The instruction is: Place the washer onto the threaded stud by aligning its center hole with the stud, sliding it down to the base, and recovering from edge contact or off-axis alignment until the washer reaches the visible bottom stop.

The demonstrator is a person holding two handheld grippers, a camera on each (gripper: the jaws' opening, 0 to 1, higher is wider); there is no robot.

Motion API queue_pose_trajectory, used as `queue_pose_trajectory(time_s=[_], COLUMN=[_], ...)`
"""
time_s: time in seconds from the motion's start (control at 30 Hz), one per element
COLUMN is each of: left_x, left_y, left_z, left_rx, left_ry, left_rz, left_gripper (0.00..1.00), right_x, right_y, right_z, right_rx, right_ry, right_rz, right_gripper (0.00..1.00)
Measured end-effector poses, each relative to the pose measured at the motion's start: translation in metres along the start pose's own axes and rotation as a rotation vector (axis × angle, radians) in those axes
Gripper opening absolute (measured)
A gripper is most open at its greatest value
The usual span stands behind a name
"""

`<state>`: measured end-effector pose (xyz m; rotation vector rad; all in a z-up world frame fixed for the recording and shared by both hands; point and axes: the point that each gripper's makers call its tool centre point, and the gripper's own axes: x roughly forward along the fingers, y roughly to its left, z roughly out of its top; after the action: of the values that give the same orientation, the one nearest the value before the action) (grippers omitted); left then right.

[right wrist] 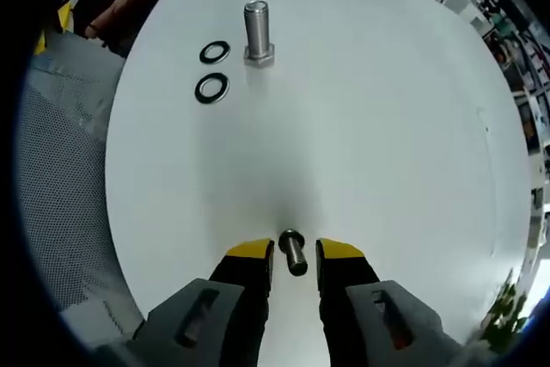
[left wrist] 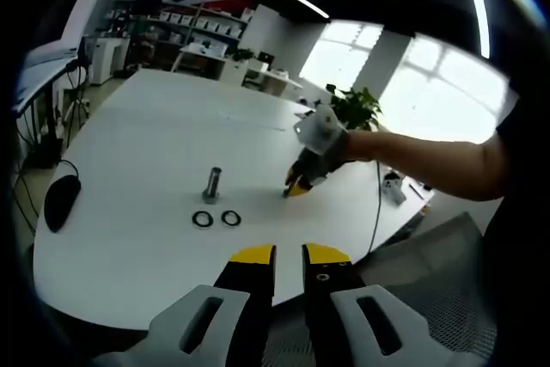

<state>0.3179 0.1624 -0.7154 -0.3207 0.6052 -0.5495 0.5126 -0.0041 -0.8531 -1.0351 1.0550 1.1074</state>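
**A:** How far along is it, from where you stand?

**B:** Barely begun, I'd say. Nearest in the right gripper view, the right gripper (right wrist: 295,257) sits low over the white surface (right wrist: 387,126) with its jaws parted, and a small bolt (right wrist: 293,252) lies between the yellow tips. Whether the tips touch it I cannot tell; there is a gap on both sides, so I'd call it not clamped.

**A:** A bolt? The job is a washer.

**B:** Right, and that small one isn't the target. Farther out, well apart from that gripper, the threaded stud (right wrist: 258,32) stands upright on its hex base, bare all the way down. Just beside it lie two dark washers (right wrist: 212,70), flat on the surface, side by side, neither one on the stud.

**A:** And the other hand?

**B:** In the left gripper view, the left gripper (left wrist: 289,255) hangs back near the edge of the surface, jaws slightly apart and empty. Beyond it are the same two washers, then the stud, and farther right the other gripper in the person's hand, tips down at the surface.

**A:** So what's left?

**B:** Everything, as I judge it: pick a washer, centre its hole over the stud, slide it to the base.
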Motion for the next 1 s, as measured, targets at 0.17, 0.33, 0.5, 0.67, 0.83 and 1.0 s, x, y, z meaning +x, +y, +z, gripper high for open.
queue_pose_trajectory(time_s=[0.17,0.33,0.5,0.67,0.83,1.0], left_x=[0.000,0.000,0.000,0.000,0.000,0.000], left_y=[-0.001,0.000,-0.001,-0.001,-0.002,-0.001], left_z=[0.000,0.001,0.001,0.001,0.002,0.002], left_rx=[0.002,0.002,0.003,0.004,0.007,0.006], left_ry=[-0.003,-0.007,-0.007,-0.009,-0.010,-0.010], left_rz=[-0.003,-0.003,-0.003,-0.003,-0.006,-0.005], left_gripper=[0.10,0.10,0.10,0.10,0.10,0.10], right_x=[-0.014,-0.031,-0.054,-0.073,-0.072,-0.062], right_y=[0.000,-0.002,-0.012,-0.005,0.001,0.023], right_z=[0.010,0.026,0.048,0.071,0.085,0.099], right_rx=[0.033,0.049,0.062,0.061,0.018,-0.079], right_ry=[-0.065,-0.148,-0.261,-0.349,-0.382,-0.374], right_rz=[-0.013,-0.055,-0.151,-0.170,-0.161,-0.106], right_gripper=[0.27,0.27,0.27,0.27,0.29,0.30])
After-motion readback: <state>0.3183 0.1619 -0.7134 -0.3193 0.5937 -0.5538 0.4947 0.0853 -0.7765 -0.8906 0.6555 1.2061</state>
